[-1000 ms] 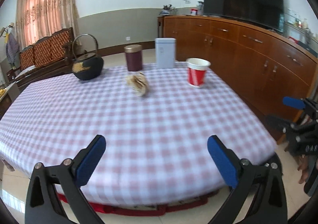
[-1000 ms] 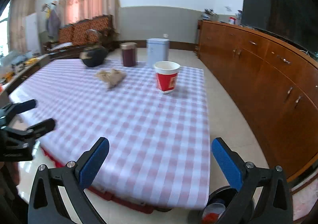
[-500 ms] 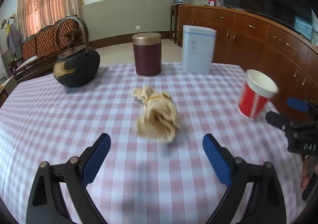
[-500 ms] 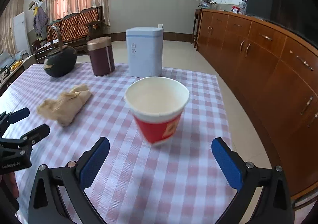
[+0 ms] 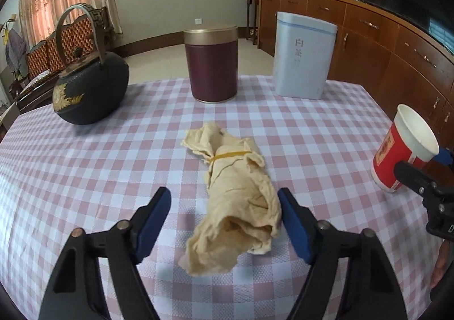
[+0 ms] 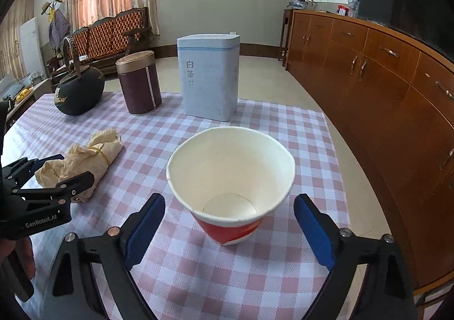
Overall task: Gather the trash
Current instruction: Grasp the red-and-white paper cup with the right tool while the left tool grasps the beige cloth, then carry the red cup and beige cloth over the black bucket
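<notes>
Crumpled paper wad between spread left gripper fingers.

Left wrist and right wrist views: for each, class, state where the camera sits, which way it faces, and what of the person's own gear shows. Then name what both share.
Left wrist: sits on the left gripper, looking forward along its open fingers at the crumpled paper bundle; the right gripper shows at right.
Right wrist: sits on the right gripper, looking along its open fingers at the paper cup; the left gripper shows at left.
Shared: bundle, cup, kettle, maroon canister, blue tin.
</notes>
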Motion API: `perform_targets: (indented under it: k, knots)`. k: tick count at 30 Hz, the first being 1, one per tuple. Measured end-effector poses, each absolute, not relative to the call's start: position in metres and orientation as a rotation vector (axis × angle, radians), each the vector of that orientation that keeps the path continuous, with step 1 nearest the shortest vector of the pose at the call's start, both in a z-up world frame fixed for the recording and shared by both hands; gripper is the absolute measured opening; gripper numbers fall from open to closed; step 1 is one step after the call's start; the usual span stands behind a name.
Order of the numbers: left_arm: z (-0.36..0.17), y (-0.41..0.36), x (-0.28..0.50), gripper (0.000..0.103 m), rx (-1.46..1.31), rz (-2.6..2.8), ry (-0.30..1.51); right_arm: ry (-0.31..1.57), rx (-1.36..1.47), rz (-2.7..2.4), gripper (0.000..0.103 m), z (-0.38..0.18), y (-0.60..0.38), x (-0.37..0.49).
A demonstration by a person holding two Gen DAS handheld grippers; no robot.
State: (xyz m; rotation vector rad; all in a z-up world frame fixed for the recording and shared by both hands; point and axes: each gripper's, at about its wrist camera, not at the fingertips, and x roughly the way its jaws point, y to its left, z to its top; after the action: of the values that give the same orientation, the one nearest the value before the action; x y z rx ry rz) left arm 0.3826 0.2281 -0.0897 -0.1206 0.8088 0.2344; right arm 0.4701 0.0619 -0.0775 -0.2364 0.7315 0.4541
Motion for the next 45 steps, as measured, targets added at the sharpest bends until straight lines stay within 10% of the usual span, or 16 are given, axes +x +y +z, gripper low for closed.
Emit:
perform_targets:
  k: [5,10,45]
  knots:
    - [-0.091,0.224,0.391,0.036,-0.118,0.181,0.837,0.757,-0.242,0.467,0.066,-0.078,0.068,0.475]
    - [-0.086,0.217,0.385,0.024,-0.11,0.16,0.815,0.755,-0.231,0.487,0.06,-0.072,0.067,0.468]
    - [-0.004,0.134,0.197,0.022,-0.046,0.079,0.651,0.669,-0.183,0.478,0.059,0.004,-0.036,0.272]
